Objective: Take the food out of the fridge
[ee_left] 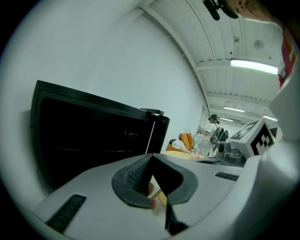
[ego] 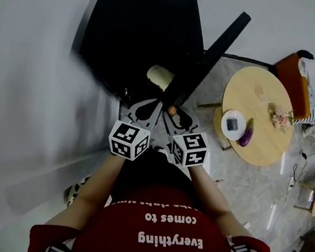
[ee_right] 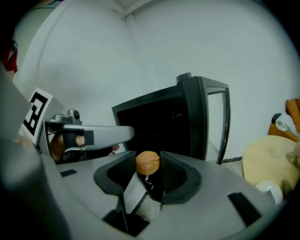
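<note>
**One piece out, one on the shelf**

At the left of the head view, the left gripper is held low in front of the black fridge. Its own view shows the two pads closed to a point, tips touching. Pale pink and yellow bits show in the slit beneath them, too unclear to name, so I would not say it holds anything.

Just right of it, the right gripper is clenched on a small orange-brown ball of food, pinched between the pads near their tips. The ball is outside the fridge, in front of the open door. I judge this to be the carry-out step for that piece.

The next move would take it right to the round table, where a white dish and an eggplant lie. That means swinging clear of the door edge and holding a gentle, steady squeeze, since a round thing held so near the tips could roll out.

Only the head view shows the pale rounded item inside the fridge, which is likely the next thing to fetch. It also shows where the table stands. In both gripper views the fridge interior is plain black. Only the right gripper view shows how the ball sits in the pads, and only the left gripper view shows its tips meeting.
</note>
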`<state>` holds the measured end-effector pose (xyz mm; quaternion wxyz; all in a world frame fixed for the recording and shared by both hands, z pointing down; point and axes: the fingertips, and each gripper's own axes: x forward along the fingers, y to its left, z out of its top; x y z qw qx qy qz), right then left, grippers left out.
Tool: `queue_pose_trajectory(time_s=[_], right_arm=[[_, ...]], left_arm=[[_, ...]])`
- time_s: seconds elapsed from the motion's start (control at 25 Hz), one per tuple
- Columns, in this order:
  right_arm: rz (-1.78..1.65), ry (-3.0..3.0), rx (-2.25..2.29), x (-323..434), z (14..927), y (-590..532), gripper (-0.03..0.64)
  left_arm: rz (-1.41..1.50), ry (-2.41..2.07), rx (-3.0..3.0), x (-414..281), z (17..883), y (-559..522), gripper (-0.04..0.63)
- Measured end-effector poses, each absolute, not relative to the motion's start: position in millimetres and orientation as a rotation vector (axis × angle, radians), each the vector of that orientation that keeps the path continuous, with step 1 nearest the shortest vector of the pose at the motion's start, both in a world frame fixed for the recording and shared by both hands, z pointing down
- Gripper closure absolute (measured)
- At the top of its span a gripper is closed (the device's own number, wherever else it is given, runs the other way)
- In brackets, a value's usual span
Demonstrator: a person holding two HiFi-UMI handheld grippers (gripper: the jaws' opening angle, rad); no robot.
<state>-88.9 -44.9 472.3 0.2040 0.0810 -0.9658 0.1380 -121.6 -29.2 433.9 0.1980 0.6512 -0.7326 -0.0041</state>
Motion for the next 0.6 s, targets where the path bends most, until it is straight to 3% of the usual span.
queue_pose_trajectory(time_s=[0.6], right_arm=[[0.477,-2.628,0.782,73.0,478.5,-133.4,0.448]], left_arm=[[0.124,-1.631,2.231,40.0,433.7,-127.9,0.598]])
